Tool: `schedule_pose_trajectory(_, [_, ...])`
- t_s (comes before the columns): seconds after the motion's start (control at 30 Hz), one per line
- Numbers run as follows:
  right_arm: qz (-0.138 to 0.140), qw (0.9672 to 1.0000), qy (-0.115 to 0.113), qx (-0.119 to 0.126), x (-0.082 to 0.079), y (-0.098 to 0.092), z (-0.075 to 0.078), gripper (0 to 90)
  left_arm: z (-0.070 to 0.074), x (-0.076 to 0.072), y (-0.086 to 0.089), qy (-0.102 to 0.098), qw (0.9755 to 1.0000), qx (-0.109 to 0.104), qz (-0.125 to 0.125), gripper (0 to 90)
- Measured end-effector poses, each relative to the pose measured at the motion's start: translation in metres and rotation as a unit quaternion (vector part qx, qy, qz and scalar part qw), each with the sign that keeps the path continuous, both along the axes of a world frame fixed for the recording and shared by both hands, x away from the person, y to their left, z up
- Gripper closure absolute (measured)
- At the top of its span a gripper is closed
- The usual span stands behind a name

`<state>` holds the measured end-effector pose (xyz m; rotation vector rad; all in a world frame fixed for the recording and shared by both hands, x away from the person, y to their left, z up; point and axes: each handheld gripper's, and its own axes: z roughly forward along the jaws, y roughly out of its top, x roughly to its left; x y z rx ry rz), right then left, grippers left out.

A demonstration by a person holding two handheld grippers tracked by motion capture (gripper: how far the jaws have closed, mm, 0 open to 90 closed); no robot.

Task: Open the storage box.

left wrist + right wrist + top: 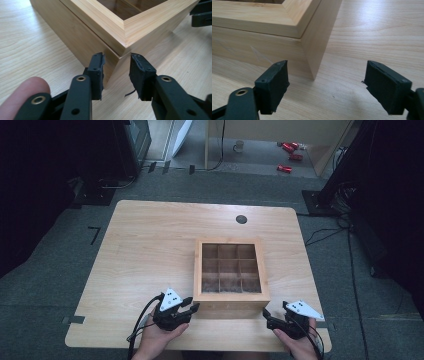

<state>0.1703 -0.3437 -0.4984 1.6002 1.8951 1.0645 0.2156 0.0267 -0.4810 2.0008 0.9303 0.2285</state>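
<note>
The wooden box [231, 270] sits on the desk [145, 250], right of centre. The left claw [192, 308], jaws slightly apart, faces the box's near-left corner, holding nothing. The right claw [267, 316], jaws wide apart, faces the near-right corner. Both lie just beside the box.

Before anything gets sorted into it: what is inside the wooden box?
The wooden box shows a three-by-three grid of compartments, all apparently empty. The near row's floors are partly hidden behind its front wall.
</note>
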Motion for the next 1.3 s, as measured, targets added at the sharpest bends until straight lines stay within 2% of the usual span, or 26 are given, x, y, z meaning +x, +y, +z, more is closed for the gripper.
schedule_pose_trajectory(0.37, [0.008,0.9999,-0.012,0.007,0.002,0.01,0.001,34.9,0.003,-0.001,0.006,-0.007,0.9998,-0.015,-0.008,71.0])
schedule_pose_trajectory(0.6, [0.025,0.9994,-0.017,0.019,0.002,0.014,0.0,44.6,0.005,0.0,0.007,-0.007,0.9998,-0.014,-0.012,72.8])
schedule_pose_trajectory(0.93, [0.039,0.9983,-0.033,0.029,0.001,0.015,0.002,49.8,0.008,0.001,0.008,-0.015,0.9996,-0.017,-0.017,73.9])
schedule_pose_trajectory(1.1, [0.041,0.9972,-0.044,0.045,0.0,0.015,0.005,51.9,0.008,0.006,0.011,-0.009,0.9997,-0.02,-0.006,74.5])
schedule_pose_trajectory(1.3, [0.041,0.9952,-0.056,0.069,0.001,0.017,0.011,56.4,0.007,0.006,0.012,-0.014,0.9997,-0.021,-0.002,74.9])
